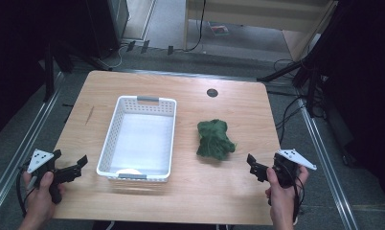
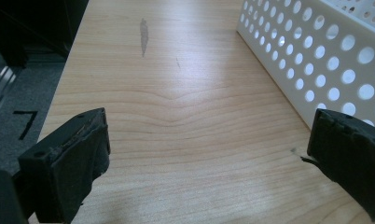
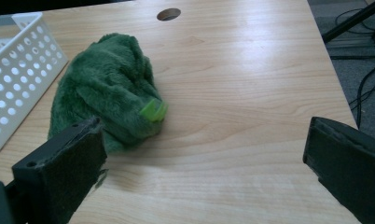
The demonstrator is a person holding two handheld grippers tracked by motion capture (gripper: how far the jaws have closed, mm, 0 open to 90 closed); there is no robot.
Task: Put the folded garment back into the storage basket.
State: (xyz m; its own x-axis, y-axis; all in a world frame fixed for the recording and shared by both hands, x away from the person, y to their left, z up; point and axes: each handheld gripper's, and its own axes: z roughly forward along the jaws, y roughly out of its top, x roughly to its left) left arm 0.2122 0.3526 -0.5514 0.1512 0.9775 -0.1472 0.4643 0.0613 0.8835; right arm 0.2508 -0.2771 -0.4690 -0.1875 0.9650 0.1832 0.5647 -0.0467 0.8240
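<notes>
Both claws are hanging spread wide and empty over the bench (image 1: 181, 201), so the right claw (image 1: 255, 167) is likely wanting a deep bite on the green cloth (image 1: 214, 139) crumpled just beside the basket (image 1: 110, 136), which is looking nearly bare, while the left claw (image 1: 71, 168) is idling.

The basket (image 1: 138, 139) is sitting on the table (image 1: 238, 201), left of centre, its long side running away from the person. The crumpled cloth (image 1: 214, 139) is lying to its right, apart from it. A round hole (image 1: 212, 92) is sitting in the tabletop behind the cloth, near the far edge. The left gripper (image 1: 78, 165) is hovering at the near left corner, just beside the basket's left wall. The right gripper (image 1: 253, 165) is hanging at the near right, just in front of the cloth.
</notes>
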